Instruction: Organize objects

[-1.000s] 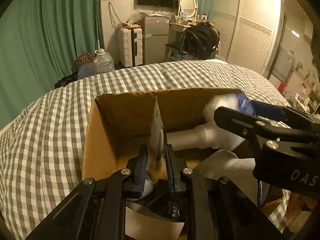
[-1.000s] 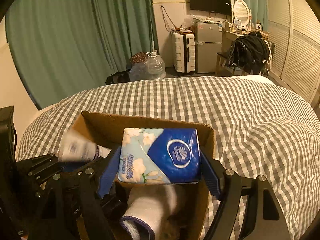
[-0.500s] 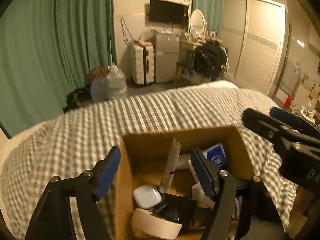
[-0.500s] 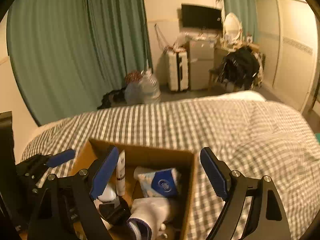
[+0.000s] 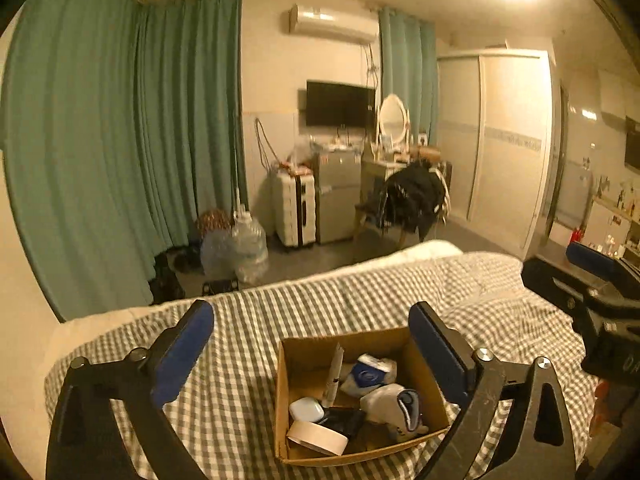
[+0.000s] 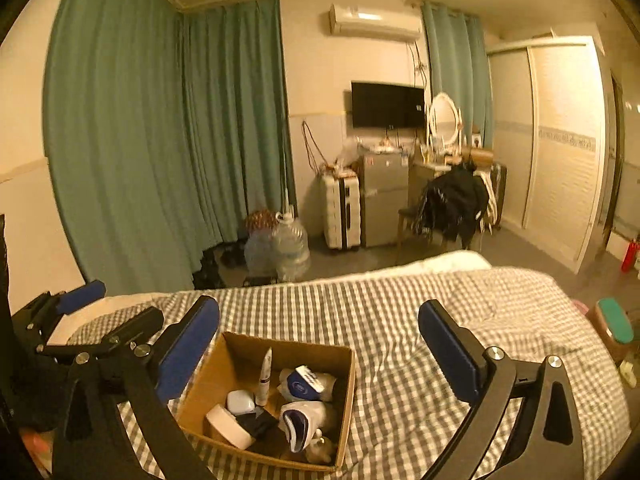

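Note:
A cardboard box (image 5: 428, 392) sits on the checked bedspread (image 5: 248, 360), also in the right wrist view (image 6: 346, 392). Inside it lie a blue tissue pack (image 5: 370, 374) (image 6: 306, 384), an upright white tube (image 5: 334, 372) (image 6: 264, 374), a white roll of tape (image 5: 316, 438) (image 6: 226, 426), a small white case (image 5: 306, 408) (image 6: 240, 402) and a rolled white sock (image 5: 394, 400) (image 6: 304, 418). My left gripper (image 5: 312, 350) is open and empty, raised above and behind the box. My right gripper (image 6: 320, 354) is open and empty, also raised above it.
The bed's far edge drops to the floor, where water jugs (image 5: 248, 248), a white suitcase (image 5: 294, 212), a small fridge (image 5: 338, 196) and a chair with dark clothes (image 5: 416, 200) stand. Green curtains (image 5: 120, 160) hang at the left. A wardrobe (image 5: 508, 148) stands at the right.
Both grippers opened, letting go of the tube and the tissue pack into the box, then rose and pulled back well above the box.

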Action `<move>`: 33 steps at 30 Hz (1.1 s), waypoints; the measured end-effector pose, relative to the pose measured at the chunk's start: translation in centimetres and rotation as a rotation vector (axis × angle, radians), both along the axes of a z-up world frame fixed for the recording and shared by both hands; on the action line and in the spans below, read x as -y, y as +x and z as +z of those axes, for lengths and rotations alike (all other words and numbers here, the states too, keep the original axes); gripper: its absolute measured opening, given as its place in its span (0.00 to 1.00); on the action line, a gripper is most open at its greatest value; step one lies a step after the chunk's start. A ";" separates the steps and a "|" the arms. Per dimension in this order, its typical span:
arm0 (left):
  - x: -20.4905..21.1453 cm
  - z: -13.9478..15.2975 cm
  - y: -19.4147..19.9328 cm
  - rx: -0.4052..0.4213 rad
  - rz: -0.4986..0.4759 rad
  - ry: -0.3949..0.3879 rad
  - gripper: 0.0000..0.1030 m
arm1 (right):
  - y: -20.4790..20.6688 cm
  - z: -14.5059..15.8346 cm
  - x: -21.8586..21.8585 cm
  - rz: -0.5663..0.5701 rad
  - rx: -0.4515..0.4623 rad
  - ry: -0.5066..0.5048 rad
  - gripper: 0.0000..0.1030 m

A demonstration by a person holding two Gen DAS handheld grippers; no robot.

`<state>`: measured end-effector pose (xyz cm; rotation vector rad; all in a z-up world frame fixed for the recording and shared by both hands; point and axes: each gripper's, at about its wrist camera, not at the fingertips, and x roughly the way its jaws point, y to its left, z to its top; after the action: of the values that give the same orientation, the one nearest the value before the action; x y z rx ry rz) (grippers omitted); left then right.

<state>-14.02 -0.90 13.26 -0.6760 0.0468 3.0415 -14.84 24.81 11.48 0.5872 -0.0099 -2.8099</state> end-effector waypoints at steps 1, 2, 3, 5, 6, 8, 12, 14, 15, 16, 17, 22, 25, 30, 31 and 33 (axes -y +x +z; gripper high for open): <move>0.1 0.7 1.0 -0.022 0.006 -0.003 0.99 | 1.0 0.7 0.0 0.009 -0.016 0.007 0.98; 0.1 1.2 1.6 -0.037 0.009 -0.005 0.99 | 2.0 1.2 0.0 0.017 -0.032 0.016 0.99; 0.3 1.7 2.6 -0.057 0.013 -0.004 1.00 | 2.8 1.6 -0.2 0.020 -0.045 0.020 0.99; 0.6 2.2 4.2 -0.082 0.014 -0.001 1.00 | 4.9 2.1 -0.3 0.023 -0.083 0.028 0.99; 0.7 2.2 5.0 -0.080 0.015 -0.003 1.00 | 5.9 2.2 -0.5 0.023 -0.099 0.031 0.99; 1.0 2.0 6.1 -0.067 0.024 -0.010 1.00 | 7.5 2.1 -0.8 0.022 -0.121 0.030 1.00; 1.3 0.3 8.1 -0.086 0.025 0.016 1.00 | 9.3 1.0 -0.8 0.038 -0.127 0.044 1.00; 1.5 -0.5 8.8 -0.089 0.039 0.039 1.00 | 9.8 0.1 -0.8 0.018 -0.124 0.063 1.00; 1.6 -1.3 9.3 -0.090 0.048 0.055 1.00 | 10.0 -0.5 -1.0 0.014 -0.118 0.063 1.00; 1.7 -2.0 9.7 -0.096 0.051 0.068 1.00 | 10.1 -1.2 -1.0 0.015 -0.108 0.062 1.00; 1.8 -2.5 10.1 -0.098 0.052 0.076 1.00 | 10.3 -2.0 -0.9 0.018 -0.100 0.063 1.00; 1.1 -7.0 10.9 -0.085 0.074 0.047 1.00 | 10.0 -7.1 0.1 -0.008 -0.074 0.118 1.00; 1.3 -9.5 10.4 -0.057 0.118 0.014 1.00 | 9.7 -9.5 0.7 -0.024 -0.066 0.136 1.00; 2.7 -11.9 9.3 -0.012 0.168 0.027 1.00 | 8.9 -12.3 2.1 -0.025 -0.048 0.200 1.00; 3.0 -12.1 9.1 -0.003 0.173 0.030 1.00 | 8.6 -12.5 2.2 -0.024 -0.036 0.201 1.00; 3.2 -12.3 8.8 0.006 0.175 0.032 1.00 | 8.4 -12.8 1.9 -0.019 -0.025 0.178 1.00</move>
<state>-5.19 -4.06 0.98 -0.7230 -0.0639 3.1983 -6.46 22.88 -1.31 0.5937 0.2435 -2.8552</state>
